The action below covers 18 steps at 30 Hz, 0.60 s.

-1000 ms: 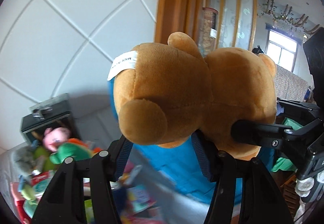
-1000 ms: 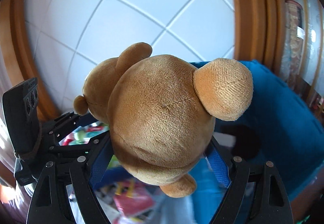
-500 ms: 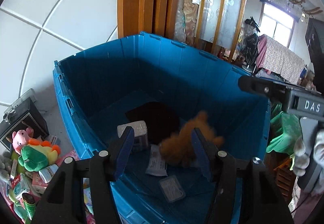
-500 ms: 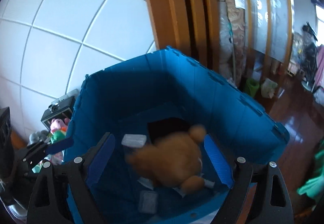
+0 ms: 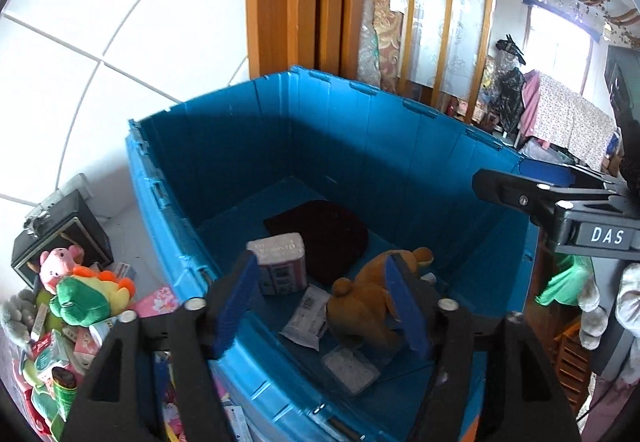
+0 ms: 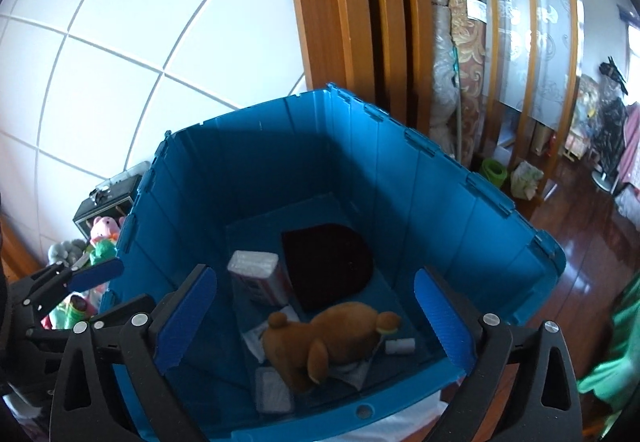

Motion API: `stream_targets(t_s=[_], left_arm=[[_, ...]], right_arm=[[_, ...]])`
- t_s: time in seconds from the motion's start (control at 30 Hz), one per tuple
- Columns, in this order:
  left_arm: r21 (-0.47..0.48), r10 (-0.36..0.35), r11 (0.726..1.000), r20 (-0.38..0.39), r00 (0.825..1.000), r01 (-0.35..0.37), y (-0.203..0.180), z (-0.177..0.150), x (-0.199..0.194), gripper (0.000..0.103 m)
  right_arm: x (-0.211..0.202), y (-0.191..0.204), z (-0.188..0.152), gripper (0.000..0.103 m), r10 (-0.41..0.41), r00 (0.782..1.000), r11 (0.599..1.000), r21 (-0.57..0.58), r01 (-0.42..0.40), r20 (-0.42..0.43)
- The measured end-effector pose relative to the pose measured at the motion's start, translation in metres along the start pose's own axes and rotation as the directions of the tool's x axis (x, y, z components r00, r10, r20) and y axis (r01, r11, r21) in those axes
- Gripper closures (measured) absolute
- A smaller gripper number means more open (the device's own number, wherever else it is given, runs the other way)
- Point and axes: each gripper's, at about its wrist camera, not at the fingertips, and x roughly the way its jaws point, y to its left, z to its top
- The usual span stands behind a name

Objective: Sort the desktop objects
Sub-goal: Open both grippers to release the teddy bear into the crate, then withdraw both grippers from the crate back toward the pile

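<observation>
and the brown teddy bear (image 6: 332, 342) is down, lying on its side on the floor of the blue crate (image 6: 440, 202), near the front wall, sprawled over a couple of flat white packets (image 5: 306, 316). both grippers hang above the open crate, pointing down into it. the right gripper (image 6: 316, 318) has its jaws spread very wide, having just been opening, blue pads well apart and nothing pressed between them; the bear shows in the gap but far below, untouched. the left gripper (image 5: 320, 306) sits about half open, its jaws also just opening, and again nothing in its grip, the bear only showing past its right pad from the left wrist view. beside the bear stands a wrapped tissue pack (image 6: 258, 278), and behind that a dark red cloth (image 6: 328, 266) lies flat on the crate floor. a small white roll (image 6: 400, 345) rests just by the bear's head. outside the crate, on the left, a heap of soft toys waits: a pink pig (image 5: 60, 262) and a green plush (image 5: 86, 298), with a black box (image 5: 60, 230) behind them.
</observation>
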Motion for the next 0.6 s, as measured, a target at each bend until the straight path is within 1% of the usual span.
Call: stream_targets(t_s=[0.17, 0.33, 0.37, 0.4, 0.5, 0.6], left_arm=[[-0.025, 0.019, 1.000, 0.036, 0.999, -0.018, 0.012, -0.008, -0.017, 0.033], [-0.064, 0.079, 0.995, 0.084, 0.993, -0.074, 0.028, -0.020, -0.040, 0.032], [-0.075, 0.097, 0.993, 0.096, 0.991, -0.090, 0.033, -0.024, -0.046, 0.029], [-0.086, 0.114, 0.991, 0.110, 0.987, -0.105, 0.037, -0.029, -0.053, 0.026], [-0.114, 0.179, 0.980, 0.159, 0.971, -0.161, 0.052, -0.043, -0.077, 0.024], [-0.144, 0.266, 0.960, 0.204, 0.942, -0.240, 0.070, -0.060, -0.104, 0.023]], right_arm=[[-0.006, 0.011, -0.004, 0.001, 0.004, 1.000, 1.000, -0.015, -0.004, 0.010], [-0.020, 0.033, -0.008, 0.001, 0.011, 0.998, 0.999, -0.040, -0.009, 0.054], [-0.023, 0.038, -0.010, 0.000, 0.013, 0.998, 0.999, -0.047, -0.010, 0.066], [-0.027, 0.045, -0.011, 0.000, 0.017, 0.996, 0.998, -0.056, -0.012, 0.084], [-0.041, 0.066, -0.017, 0.000, 0.026, 0.989, 0.997, -0.082, -0.014, 0.145], [-0.058, 0.089, -0.025, 0.000, 0.046, 0.974, 0.994, -0.108, -0.022, 0.222]])
